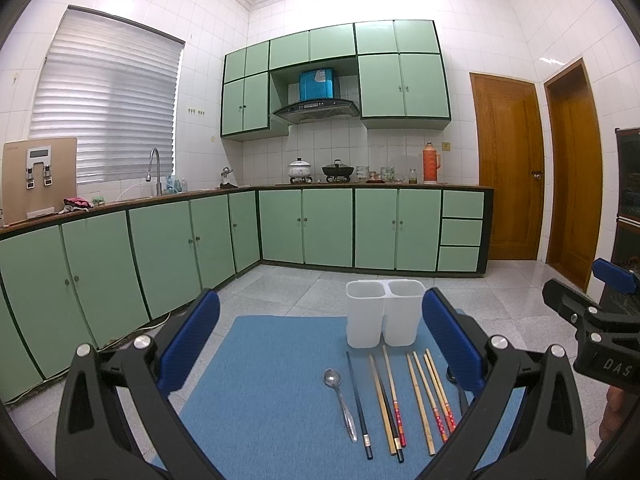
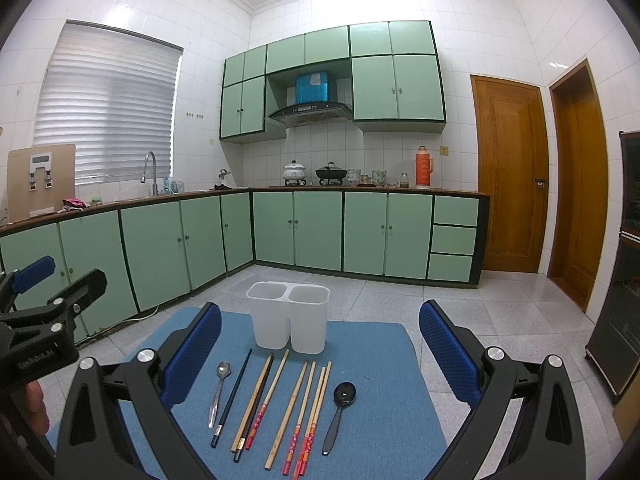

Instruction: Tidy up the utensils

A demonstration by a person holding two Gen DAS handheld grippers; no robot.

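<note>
A white two-compartment utensil holder [image 1: 385, 312] [image 2: 288, 320] stands empty at the far edge of a blue mat [image 1: 264, 392] [image 2: 384, 400]. In front of it lie a silver spoon [image 1: 340, 404] [image 2: 219, 390], several chopsticks [image 1: 420, 404] [image 2: 288, 408] side by side, and a black spoon [image 2: 339, 412], partly hidden in the left wrist view. My left gripper [image 1: 320, 340] is open and empty above the mat's near side. My right gripper [image 2: 320, 344] is open and empty above the utensils.
The mat lies on a surface above a grey tiled floor [image 2: 460, 304]. Green cabinets [image 1: 160, 252] run along the left and back walls. Wooden doors [image 2: 508, 176] and a dark cabinet [image 2: 624, 280] stand at the right.
</note>
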